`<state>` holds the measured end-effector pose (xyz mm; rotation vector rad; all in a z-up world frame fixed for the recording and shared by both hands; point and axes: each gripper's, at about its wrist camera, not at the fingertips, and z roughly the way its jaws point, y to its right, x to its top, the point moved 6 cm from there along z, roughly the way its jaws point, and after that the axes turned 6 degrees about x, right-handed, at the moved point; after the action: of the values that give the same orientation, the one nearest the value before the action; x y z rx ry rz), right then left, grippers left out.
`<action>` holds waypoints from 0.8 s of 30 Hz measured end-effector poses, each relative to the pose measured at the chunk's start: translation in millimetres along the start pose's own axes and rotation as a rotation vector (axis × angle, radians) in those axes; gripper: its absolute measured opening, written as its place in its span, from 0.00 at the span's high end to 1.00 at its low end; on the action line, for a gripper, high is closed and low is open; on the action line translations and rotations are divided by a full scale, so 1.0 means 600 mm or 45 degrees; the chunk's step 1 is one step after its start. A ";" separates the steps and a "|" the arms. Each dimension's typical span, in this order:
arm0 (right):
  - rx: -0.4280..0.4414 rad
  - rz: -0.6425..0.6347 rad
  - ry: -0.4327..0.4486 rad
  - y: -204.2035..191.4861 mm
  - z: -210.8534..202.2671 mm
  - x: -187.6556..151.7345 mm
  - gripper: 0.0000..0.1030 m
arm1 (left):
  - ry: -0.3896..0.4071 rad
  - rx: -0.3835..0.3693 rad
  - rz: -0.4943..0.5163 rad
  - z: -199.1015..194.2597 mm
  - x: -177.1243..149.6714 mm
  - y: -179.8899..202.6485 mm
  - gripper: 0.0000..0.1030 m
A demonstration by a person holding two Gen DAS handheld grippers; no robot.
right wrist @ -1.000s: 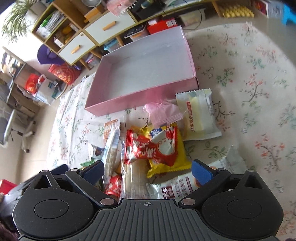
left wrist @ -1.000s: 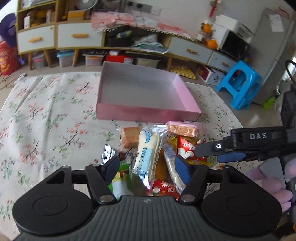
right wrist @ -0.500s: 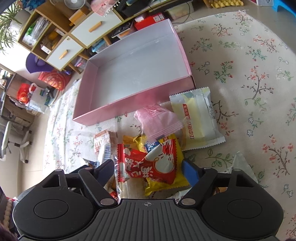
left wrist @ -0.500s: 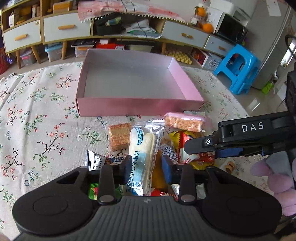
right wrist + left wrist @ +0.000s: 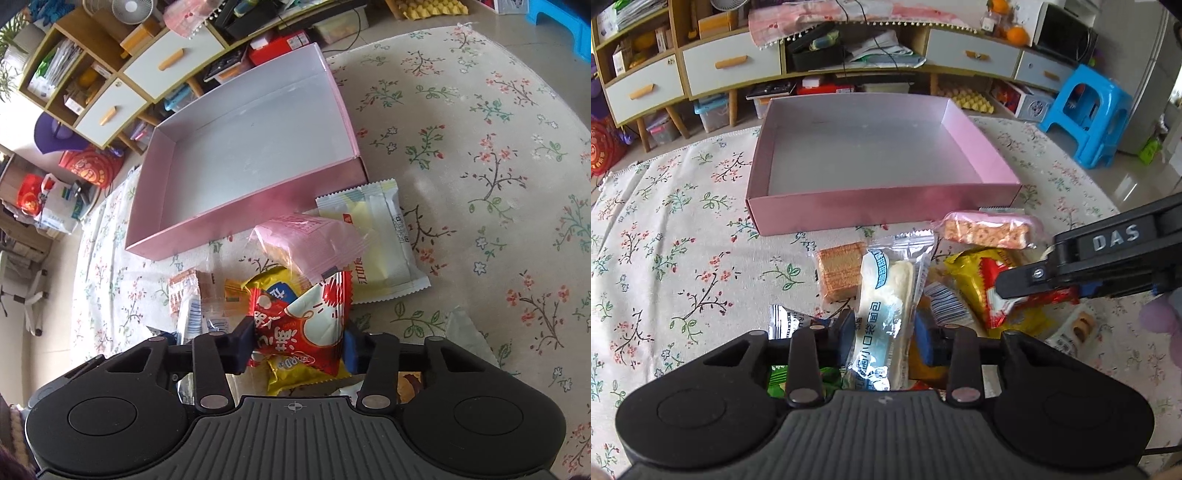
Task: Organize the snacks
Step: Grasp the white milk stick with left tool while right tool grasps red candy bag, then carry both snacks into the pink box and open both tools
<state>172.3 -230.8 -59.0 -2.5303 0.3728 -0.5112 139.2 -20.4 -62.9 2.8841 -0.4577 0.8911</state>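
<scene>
An empty pink box (image 5: 886,210) (image 5: 207,225) sits on the floral tablecloth behind a pile of snacks. My left gripper (image 5: 884,334) is shut on a white-and-blue bread packet (image 5: 886,295), held upright above the pile. My right gripper (image 5: 297,345) is shut on a red-and-white snack bag (image 5: 303,325); its finger also shows in the left wrist view (image 5: 1071,273). Left in the pile are a pink-wrapped cake (image 5: 986,230) (image 5: 310,240), a brown wafer (image 5: 840,273), a yellow bag (image 5: 295,371) and a pale yellow packet (image 5: 376,236).
A low cabinet with drawers (image 5: 731,66) stands beyond the table on the floor. A blue stool (image 5: 1089,110) is at the far right. The floral tablecloth (image 5: 498,166) spreads wide to the right of the box, and another stretch (image 5: 665,240) lies left of the pile.
Both grippers have closed from open: the left onto the bread packet, the right onto the red-and-white bag. Both packets have risen off the pile.
</scene>
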 end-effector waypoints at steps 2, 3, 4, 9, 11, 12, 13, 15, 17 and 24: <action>0.001 0.002 -0.001 -0.001 -0.002 -0.001 0.60 | -0.006 0.028 0.016 0.004 -0.001 0.003 0.65; 0.002 0.003 0.000 -0.001 -0.003 -0.001 0.61 | -0.010 0.035 0.019 0.006 -0.002 0.003 0.65; 0.004 0.004 0.002 -0.001 -0.005 0.000 0.62 | -0.014 0.041 0.018 0.008 -0.004 0.002 0.64; 0.012 0.015 0.007 0.002 -0.012 0.000 0.64 | -0.014 0.061 -0.004 0.005 0.000 -0.001 0.74; 0.024 0.025 0.012 0.004 -0.017 0.000 0.64 | -0.005 0.061 -0.024 0.000 0.003 -0.005 0.76; 0.032 0.030 0.015 0.005 -0.021 0.001 0.64 | -0.004 0.057 -0.036 -0.002 0.004 -0.009 0.77; 0.039 0.033 0.019 0.005 -0.024 0.001 0.64 | -0.003 0.050 -0.053 -0.004 0.005 -0.011 0.77; 0.056 0.040 0.032 0.005 -0.033 0.003 0.64 | 0.001 0.035 -0.084 -0.008 0.007 -0.016 0.78; 0.073 0.050 0.044 0.004 -0.042 0.004 0.64 | 0.008 0.026 -0.108 -0.015 0.011 -0.017 0.79; 0.152 0.093 0.095 0.002 -0.073 0.018 0.64 | 0.093 -0.003 -0.177 -0.054 0.033 -0.029 0.79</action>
<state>163.1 -254.9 -22.0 -2.3788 0.4471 -0.5830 142.8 -3.2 -25.2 2.8285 -0.2484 0.9684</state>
